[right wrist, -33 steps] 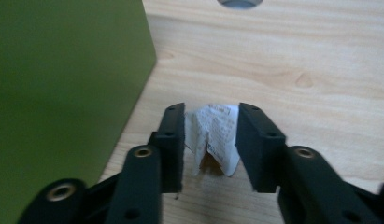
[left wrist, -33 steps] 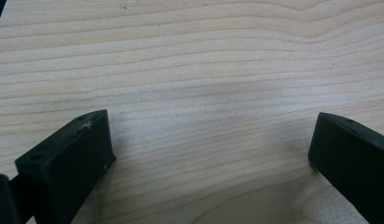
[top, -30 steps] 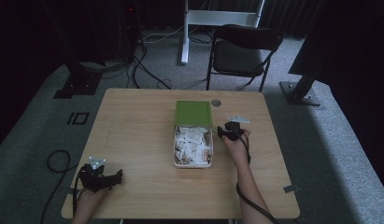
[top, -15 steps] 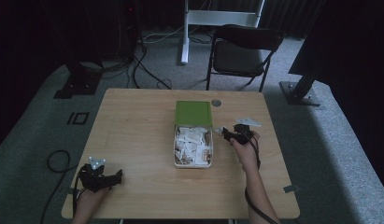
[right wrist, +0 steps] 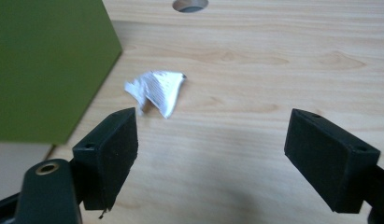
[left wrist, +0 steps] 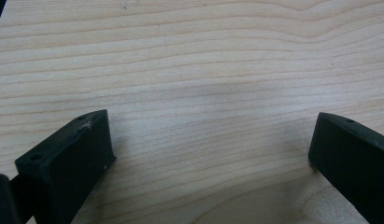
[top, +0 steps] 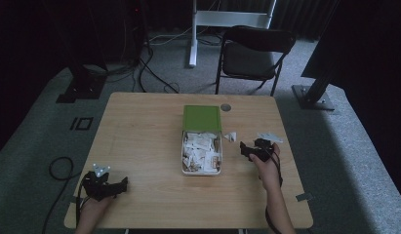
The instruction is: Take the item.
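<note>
I see a crumpled white paper scrap [right wrist: 157,91] lying on the counter [right wrist: 255,70] beyond my spread right hand-held gripper [right wrist: 210,156].

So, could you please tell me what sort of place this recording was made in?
Probably a lab or studio set up for recording, not a home: a bare wooden table stands on grey carpet, cables trail across the floor between black equipment stands, and a folding chair sits behind.
</note>
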